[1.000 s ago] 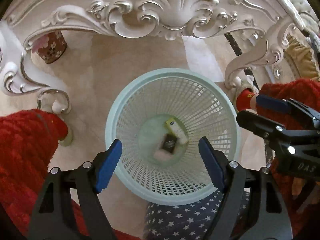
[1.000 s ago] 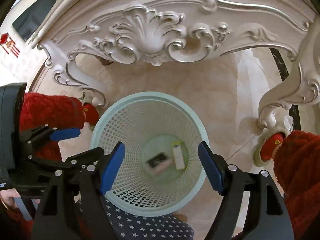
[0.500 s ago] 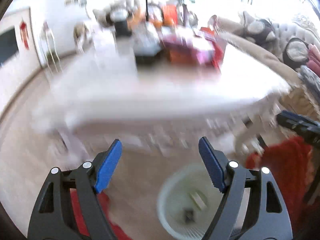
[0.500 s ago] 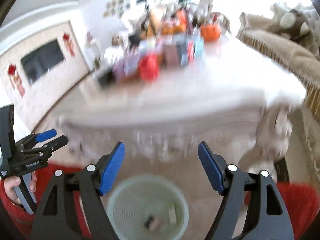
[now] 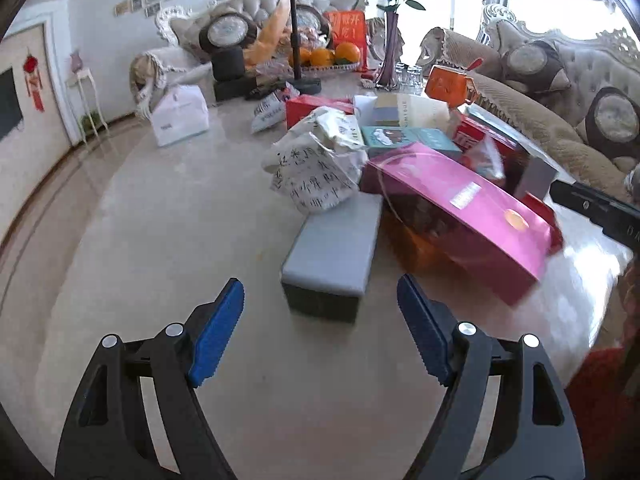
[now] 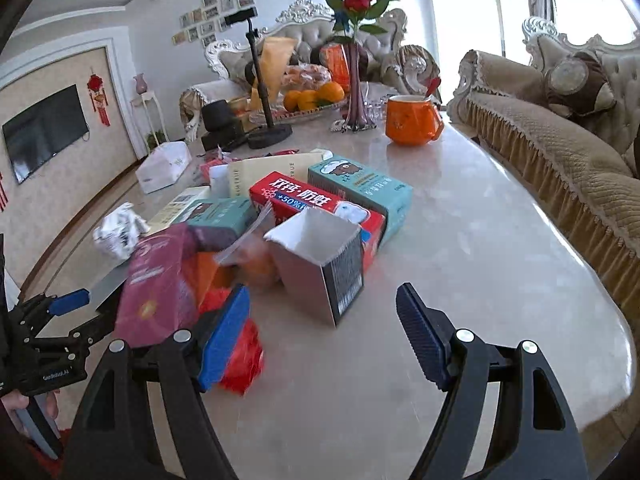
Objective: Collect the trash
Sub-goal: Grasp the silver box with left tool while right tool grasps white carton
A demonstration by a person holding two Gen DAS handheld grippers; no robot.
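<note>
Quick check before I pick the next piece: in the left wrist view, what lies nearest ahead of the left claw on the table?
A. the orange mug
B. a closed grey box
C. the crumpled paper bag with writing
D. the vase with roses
B: the grey box lies flat just beyond the open left claw, while the crumpled paper bag sits behind it.

Left tool [image 5: 320, 320] open, blue pads [image 5: 218, 332] well apart, nothing between, angled down over the worktop [image 5: 160, 240]. Right tool [image 6: 324, 328] also open and empty, angled down the same way. Left tool also shows at the left edge of the right wrist view, a hand [image 6: 16, 404] in a red sleeve gripping its handle.
</note>
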